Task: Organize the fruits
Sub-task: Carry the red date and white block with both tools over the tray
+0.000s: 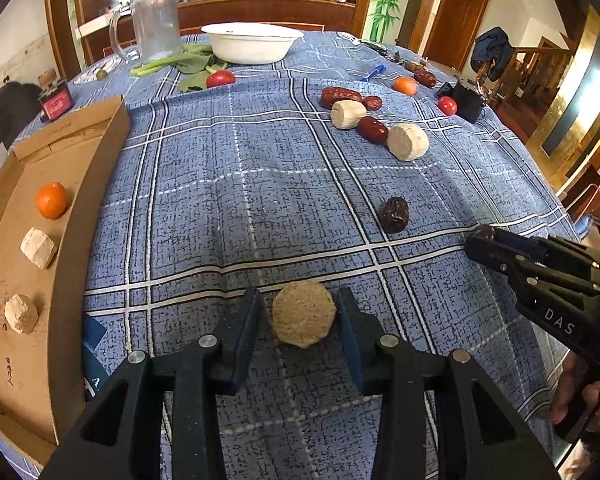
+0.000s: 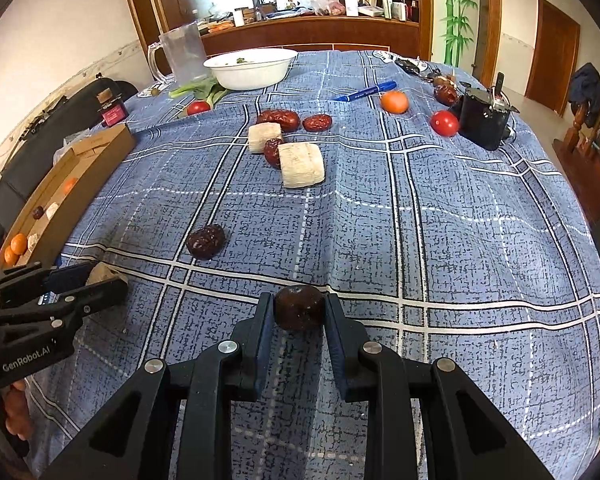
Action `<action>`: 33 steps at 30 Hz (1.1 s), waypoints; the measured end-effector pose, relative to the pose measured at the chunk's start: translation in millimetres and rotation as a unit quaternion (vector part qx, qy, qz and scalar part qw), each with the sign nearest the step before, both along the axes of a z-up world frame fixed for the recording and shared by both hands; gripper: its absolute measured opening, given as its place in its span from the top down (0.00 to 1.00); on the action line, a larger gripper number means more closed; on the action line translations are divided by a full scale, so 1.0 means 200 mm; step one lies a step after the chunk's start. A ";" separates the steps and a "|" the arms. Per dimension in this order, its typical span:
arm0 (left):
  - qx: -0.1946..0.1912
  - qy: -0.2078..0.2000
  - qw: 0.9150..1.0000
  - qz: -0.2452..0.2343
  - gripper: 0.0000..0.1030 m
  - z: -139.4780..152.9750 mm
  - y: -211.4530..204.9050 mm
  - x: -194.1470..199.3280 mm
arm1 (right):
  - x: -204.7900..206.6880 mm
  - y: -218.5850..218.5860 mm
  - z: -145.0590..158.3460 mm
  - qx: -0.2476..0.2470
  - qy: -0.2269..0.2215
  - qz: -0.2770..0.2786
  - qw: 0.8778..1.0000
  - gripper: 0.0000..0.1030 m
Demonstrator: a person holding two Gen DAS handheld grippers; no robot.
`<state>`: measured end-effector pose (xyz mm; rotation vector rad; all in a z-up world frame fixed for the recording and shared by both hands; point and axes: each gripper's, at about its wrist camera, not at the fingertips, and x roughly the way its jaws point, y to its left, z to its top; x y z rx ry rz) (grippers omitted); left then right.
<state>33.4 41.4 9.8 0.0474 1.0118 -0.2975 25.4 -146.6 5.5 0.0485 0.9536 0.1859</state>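
Note:
My left gripper (image 1: pixel 303 314) is shut on a pale round sugarcane piece (image 1: pixel 303 314), held over the blue checked cloth; it also shows in the right wrist view (image 2: pixel 100 276). My right gripper (image 2: pixel 299 307) is shut on a dark red date (image 2: pixel 299 307); it shows at the right of the left wrist view (image 1: pixel 486 236). A cardboard tray (image 1: pixel 84 184) at the left holds an orange (image 1: pixel 51 200), two pale pieces (image 1: pixel 39 247) and a date. Loose dates (image 1: pixel 395 214), pale pieces (image 1: pixel 407 142), an orange (image 1: pixel 405 85) and tomatoes (image 1: pixel 220 78) lie on the cloth.
A white bowl (image 1: pixel 252 42), a clear jug (image 1: pixel 156 24) and green leaves (image 1: pixel 188 62) stand at the far side. A blue pen (image 2: pixel 366 91) and a black device (image 2: pixel 484 120) are at the far right. A small red box (image 1: pixel 56 102) sits beside the tray.

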 end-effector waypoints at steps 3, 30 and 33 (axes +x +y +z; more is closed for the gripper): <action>-0.015 0.004 1.000 -0.004 0.72 0.00 0.02 0.00 | -0.01 0.02 0.00 -0.016 -0.005 0.002 1.000 0.74; -0.088 -0.019 0.995 0.034 0.72 0.26 0.32 -0.05 | -0.01 0.32 0.21 -0.008 -0.020 0.040 0.999 0.74; -0.088 -0.024 0.995 0.048 0.72 0.28 0.40 -0.03 | 0.03 0.41 0.24 -0.009 -0.026 0.055 0.998 0.74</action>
